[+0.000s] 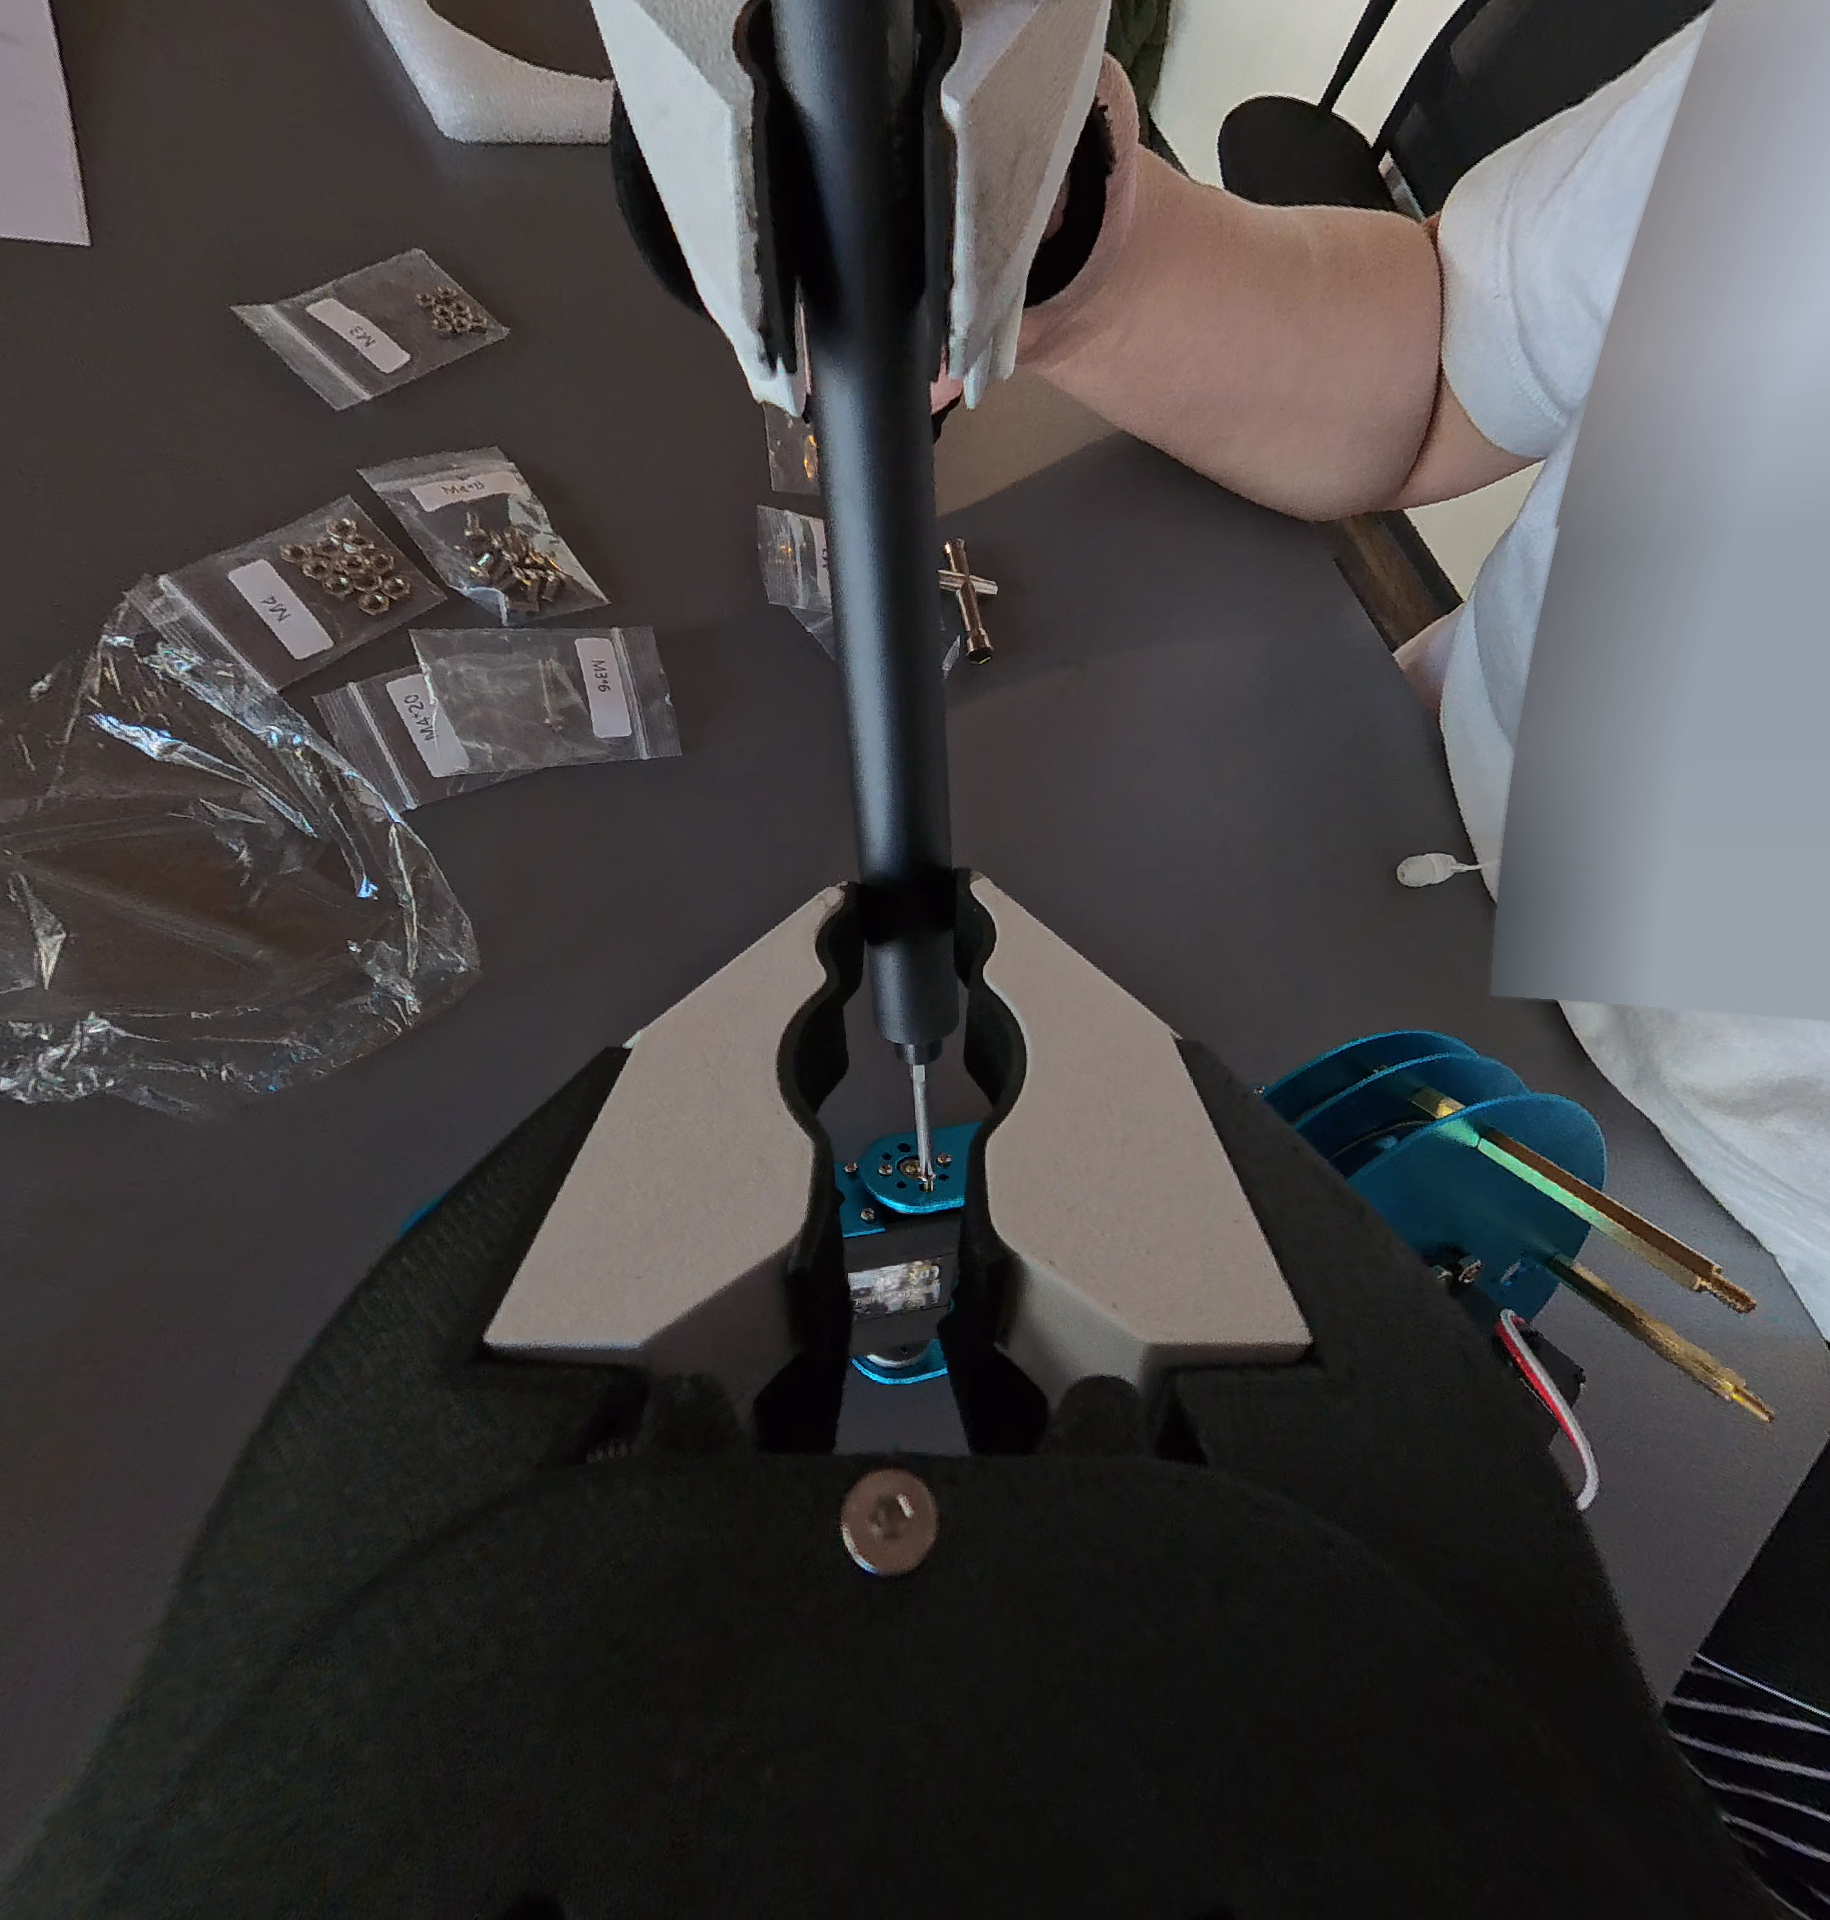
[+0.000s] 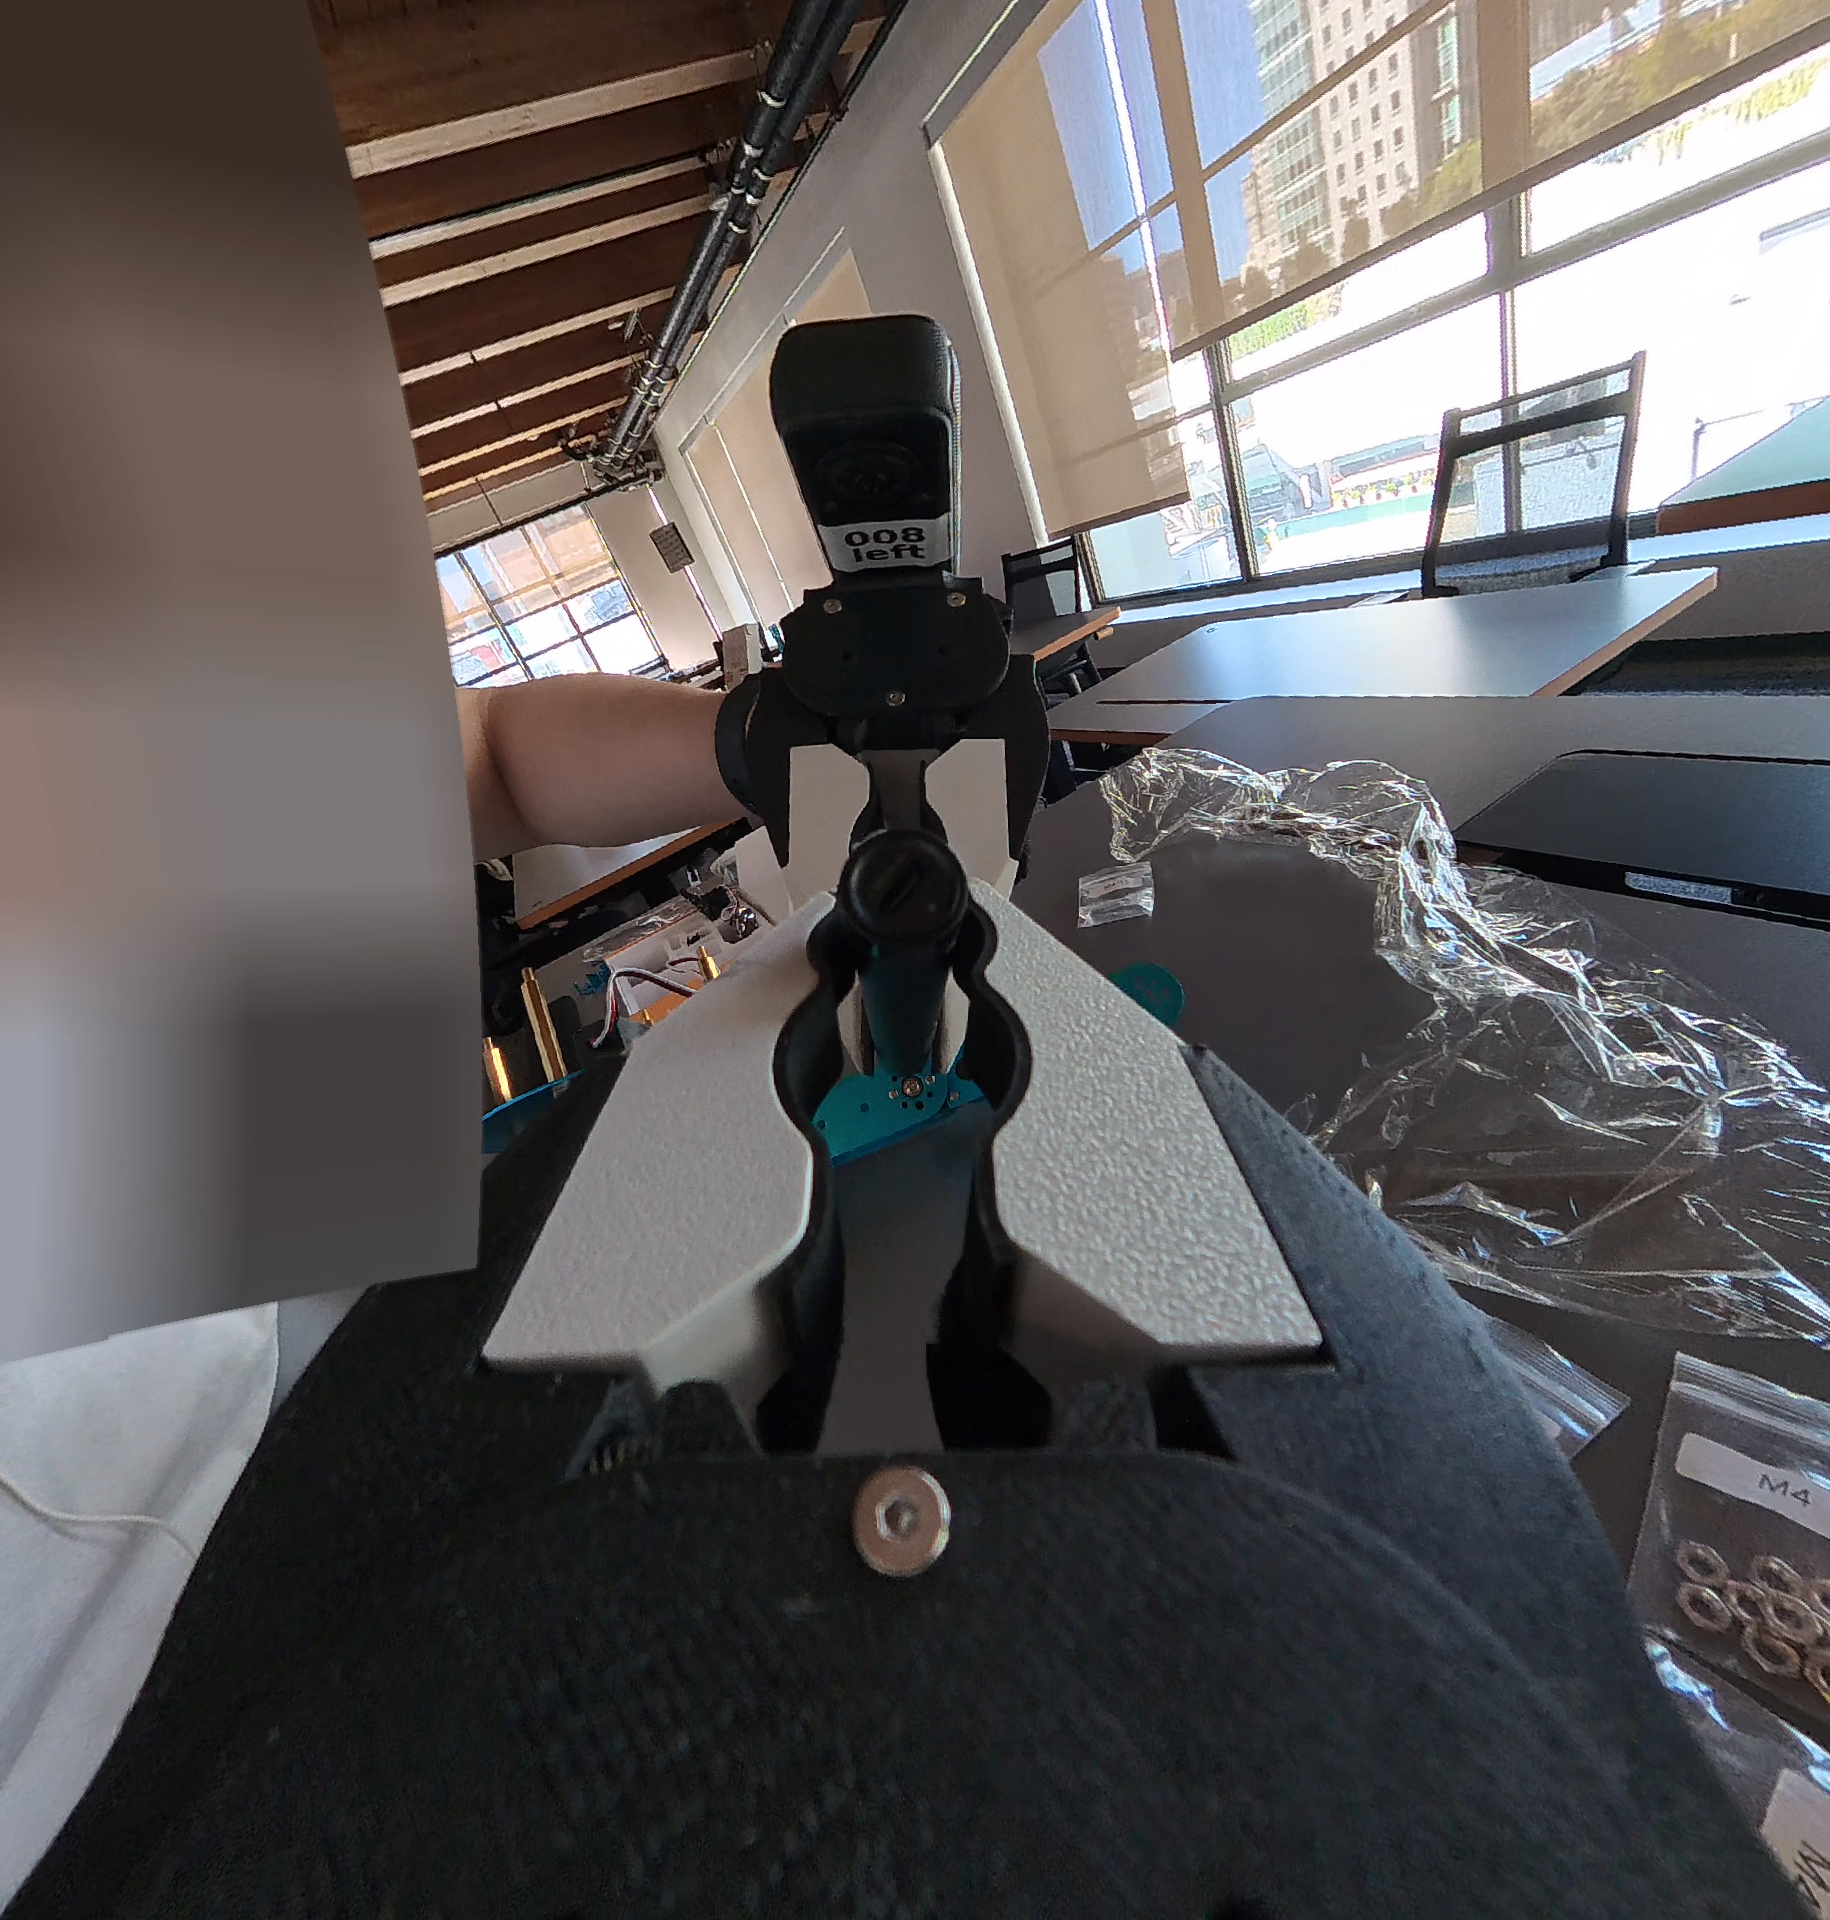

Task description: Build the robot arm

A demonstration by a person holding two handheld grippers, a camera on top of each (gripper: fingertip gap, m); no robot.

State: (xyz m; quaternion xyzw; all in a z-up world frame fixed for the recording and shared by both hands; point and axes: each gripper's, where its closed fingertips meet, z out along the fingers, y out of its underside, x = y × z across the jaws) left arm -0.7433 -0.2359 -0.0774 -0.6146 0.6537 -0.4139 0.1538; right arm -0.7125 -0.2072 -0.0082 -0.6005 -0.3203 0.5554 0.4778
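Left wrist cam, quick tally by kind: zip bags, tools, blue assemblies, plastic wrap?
Small zip bags: 7, two partly hidden
Tools: 2, screwdriver and cross wrench
Blue assemblies: 2, servo and disc stack
Crumpled clear wrap: 1
Total: 12

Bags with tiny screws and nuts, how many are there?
7. Five bags lie left of the screwdriver; two peek from behind it. More may be hidden.

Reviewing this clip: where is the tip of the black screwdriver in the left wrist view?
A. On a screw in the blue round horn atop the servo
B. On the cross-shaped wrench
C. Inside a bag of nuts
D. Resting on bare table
A: the black screwdriver bit meets a screw on the blue round horn of the servo that the left claw grips.
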